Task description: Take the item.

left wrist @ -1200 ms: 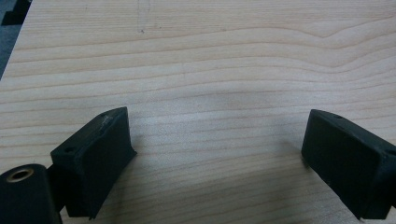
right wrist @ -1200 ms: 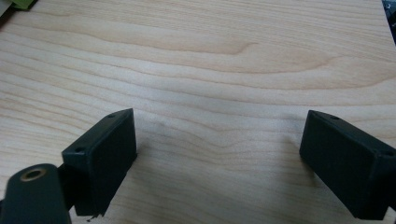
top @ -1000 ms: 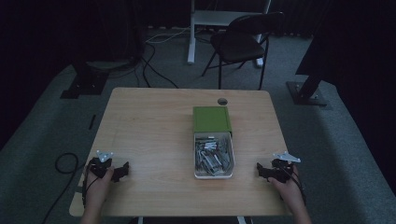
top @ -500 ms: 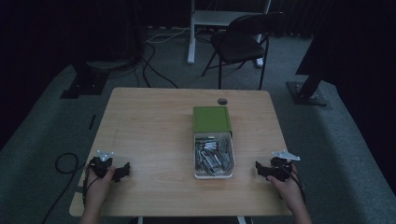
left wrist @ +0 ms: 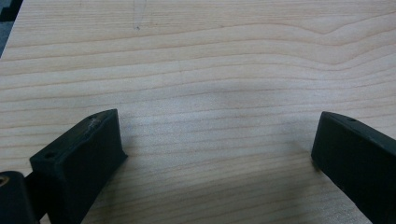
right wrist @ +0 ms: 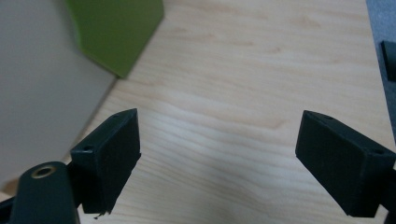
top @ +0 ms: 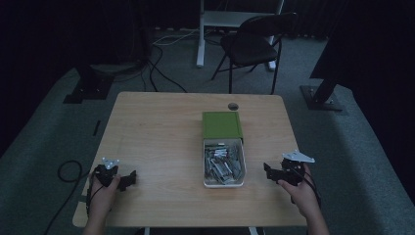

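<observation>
The high view is looking forward and down from above the person's side, taking in the whole bench [top: 161,137], the floor around it and a chair [top: 252,46] beyond — a far, wide look. The left gripper view is riding low and close, facing along its own jaws onto bare wood grain. The right gripper view is sitting just as near, facing across the bench top toward the green lid [right wrist: 116,32] and white box wall [right wrist: 42,88] — the same box [top: 223,169] lying mid-bench in the high view.
</observation>
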